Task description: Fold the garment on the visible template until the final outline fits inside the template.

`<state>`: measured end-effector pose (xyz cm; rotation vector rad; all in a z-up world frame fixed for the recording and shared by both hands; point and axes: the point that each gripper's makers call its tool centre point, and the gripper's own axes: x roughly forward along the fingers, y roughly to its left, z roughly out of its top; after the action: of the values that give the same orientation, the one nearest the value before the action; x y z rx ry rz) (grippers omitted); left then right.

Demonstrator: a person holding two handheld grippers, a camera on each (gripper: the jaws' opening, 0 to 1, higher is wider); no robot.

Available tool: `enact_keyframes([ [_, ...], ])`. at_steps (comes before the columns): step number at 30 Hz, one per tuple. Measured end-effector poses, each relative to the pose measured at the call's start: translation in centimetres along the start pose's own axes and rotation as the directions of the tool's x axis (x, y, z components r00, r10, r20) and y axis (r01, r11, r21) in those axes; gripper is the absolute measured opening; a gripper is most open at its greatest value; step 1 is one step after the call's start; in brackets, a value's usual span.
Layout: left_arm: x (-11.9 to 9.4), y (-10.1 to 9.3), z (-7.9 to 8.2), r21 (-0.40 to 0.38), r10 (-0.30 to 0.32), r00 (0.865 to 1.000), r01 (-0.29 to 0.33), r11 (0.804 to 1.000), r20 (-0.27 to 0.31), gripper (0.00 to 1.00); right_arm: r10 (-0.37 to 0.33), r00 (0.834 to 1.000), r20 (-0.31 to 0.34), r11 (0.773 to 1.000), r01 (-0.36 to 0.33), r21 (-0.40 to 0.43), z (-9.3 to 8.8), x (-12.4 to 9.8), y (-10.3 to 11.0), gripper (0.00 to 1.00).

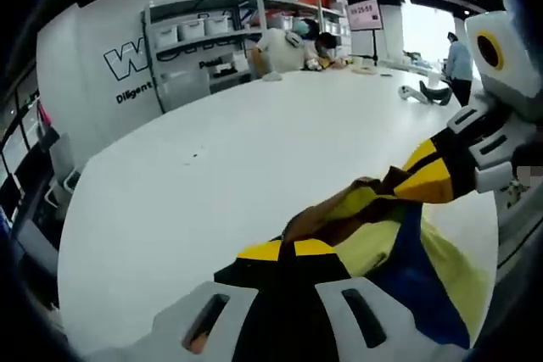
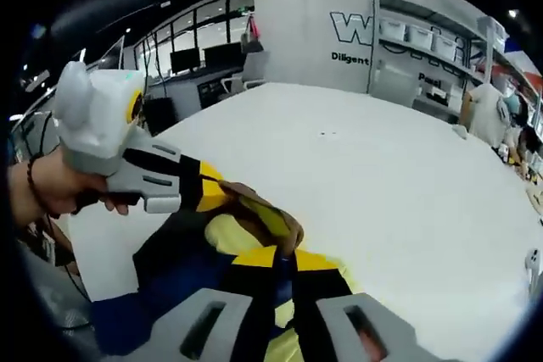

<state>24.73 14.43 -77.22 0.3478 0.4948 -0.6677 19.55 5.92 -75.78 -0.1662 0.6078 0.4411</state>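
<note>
Tools (image 1: 288,273) (image 2: 284,281) over white table (image 1: 212,175) (shelving (image 1: 199,36) behind)

Broad white table (image 1: 212,167) across the middle of the left gripper view. Behind it, upper left, white wall with dark lettering (image 1: 127,61). Metal shelving with white storage bins (image 1: 191,30) at top centre. Seated person in white (image 1: 284,47) at the far table edge; another person standing (image 1: 459,65) at upper right. Pink sign (image 1: 364,14) near top right. In the right gripper view, monitors (image 2: 204,57) at upper left.
</note>
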Motion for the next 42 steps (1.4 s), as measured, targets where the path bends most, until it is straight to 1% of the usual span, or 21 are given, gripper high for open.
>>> enact_keyframes([
  [3, -0.2, 0.5, 0.7, -0.015, 0.008, 1.000, -0.008, 1.000, 0.024, 0.05, -0.010, 1.000, 0.025, 1.000, 0.010, -0.008, 1.1, -0.3, -0.5, 0.00],
  [5, -0.5, 0.7, 1.3, -0.008, 0.017, 0.999, -0.017, 1.000, 0.042, 0.05, -0.015, 0.999, 0.045, 1.000, 0.015, 0.011, 1.9, -0.4, -1.1, 0.00],
  [7, -0.6, 0.8, 1.5, -0.009, 0.020, 0.999, -0.019, 1.000, 0.043, 0.05, -0.017, 0.998, 0.054, 1.000, 0.017, 0.017, 2.3, -0.5, -1.3, 0.00],
  [10, -0.8, 1.2, 2.0, -0.014, 0.032, 0.998, -0.031, 0.999, 0.054, 0.05, -0.016, 0.998, 0.064, 1.000, 0.017, -0.014, 2.9, -0.5, -1.4, 0.00],
  [12, -1.0, 1.5, 2.5, 0.004, 0.047, 0.997, -0.047, 0.999, 0.067, 0.05, -0.022, 0.996, 0.082, 1.000, 0.022, -0.010, 3.5, -0.7, -1.8, 0.00],
  [16, -1.1, 2.0, 3.4, 0.012, 0.062, 0.995, -0.063, 0.998, 0.084, 0.05, -0.027, 0.995, 0.096, 0.999, 0.029, -0.021, 4.3, -0.6, -2.3, 0.00],
  [20, -1.2, 2.5, 4.1, 0.028, 0.074, 0.992, -0.078, 0.997, 0.099, 0.05, -0.039, 0.994, 0.105, 0.998, 0.045, -0.052, 5.0, -0.6, -3.2, 0.00],
  [21, -1.3, 2.8, 4.5, 0.028, 0.086, 0.990, -0.090, 0.996, 0.108, 0.05, -0.048, 0.992, 0.115, 0.997, 0.055, -0.063, 5.5, -0.5, -3.7, 0.00],
  [24, -1.3, 3.4, 5.1, 0.031, 0.096, 0.989, -0.100, 0.994, 0.117, 0.05, -0.051, 0.991, 0.124, 0.996, 0.059, -0.061, 6.2, -0.3, -4.5, 0.00],
  [26, -1.2, 3.5, 5.4, 0.031, 0.099, 0.988, -0.104, 0.994, 0.120, 0.05, -0.056, 0.990, 0.131, 0.995, 0.066, -0.068, 6.5, -0.3, -4.9, 0.00],
  [28, -1.0, 3.7, 5.9, 0.053, 0.101, 0.987, -0.108, 0.993, 0.122, 0.05, -0.061, 0.989, 0.135, 0.994, 0.072, -0.079, 6.7, 0.0, -5.4, 0.00],
  [33, -0.5, 4.2, 6.6, 0.077, 0.102, 0.987, -0.112, 0.991, 0.123, 0.05, -0.068, 0.989, 0.132, 0.993, 0.080, -0.087, 7.0, 0.5, -6.3, 0.00],
  [37, 0.4, 4.6, 6.5, 0.085, 0.102, 0.989, -0.112, 0.990, 0.109, 0.05, -0.067, 0.990, 0.123, 0.992, 0.080, -0.102, 7.1, 1.4, -7.2, 0.00],
  [40, 1.1, 4.8, 6.2, 0.076, 0.098, 0.990, -0.106, 0.991, 0.098, 0.05, -0.072, 0.990, 0.120, 0.992, 0.084, -0.098, 7.0, 2.3, -7.8, 0.00],
  [41, 1.7, 5.1, 6.2, 0.024, 0.106, 0.989, -0.109, 0.994, 0.102, 0.05, -0.078, 0.990, 0.115, 0.993, 0.088, -0.082, 7.0, 3.0, -8.3, 0.00],
  [42, 2.0, 5.1, 6.1, -0.007, 0.106, 0.990, -0.106, 0.994, 0.097, 0.05, -0.091, 0.989, 0.116, 0.993, 0.099, -0.066, 7.1, 3.4, -8.7, 0.00],
])
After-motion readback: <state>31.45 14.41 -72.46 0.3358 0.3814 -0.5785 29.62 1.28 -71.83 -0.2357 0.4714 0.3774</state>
